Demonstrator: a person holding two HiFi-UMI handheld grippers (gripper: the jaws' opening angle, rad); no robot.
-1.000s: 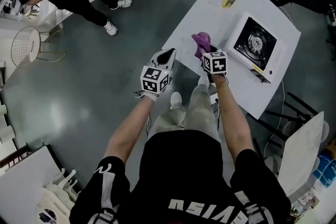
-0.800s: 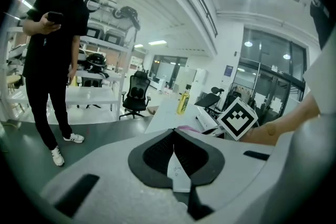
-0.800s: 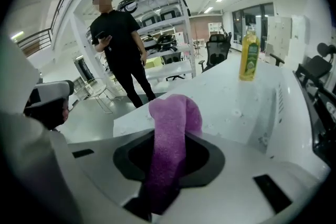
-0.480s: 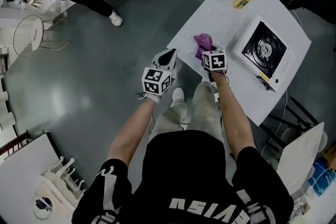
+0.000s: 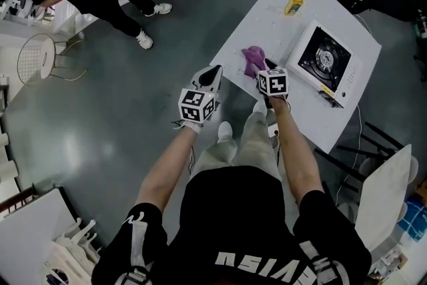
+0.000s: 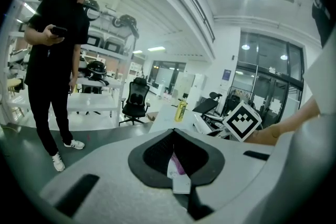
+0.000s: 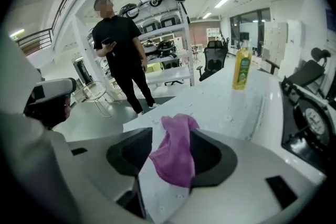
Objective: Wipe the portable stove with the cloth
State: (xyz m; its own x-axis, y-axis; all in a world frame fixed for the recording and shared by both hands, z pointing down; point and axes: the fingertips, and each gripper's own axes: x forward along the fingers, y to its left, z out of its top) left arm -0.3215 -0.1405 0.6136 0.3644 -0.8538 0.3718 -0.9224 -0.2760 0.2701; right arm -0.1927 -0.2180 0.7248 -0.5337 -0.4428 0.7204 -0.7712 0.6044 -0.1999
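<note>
One cloth [image 5: 253,58], one portable stove [image 5: 325,61] and one bottle [image 5: 293,1] lie on the worktop [image 5: 267,20]. The right gripper [image 5: 264,67] has its jaws opening with the cloth between them; the left gripper [image 5: 212,74] is closed and empty.

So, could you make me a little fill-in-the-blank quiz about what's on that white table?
The cloth is ____ in colour.
The bottle at the far end of the white table is ____.
In the head view, the portable stove sits to the ____ of the cloth.
Missing words: purple; yellow; right.
</note>
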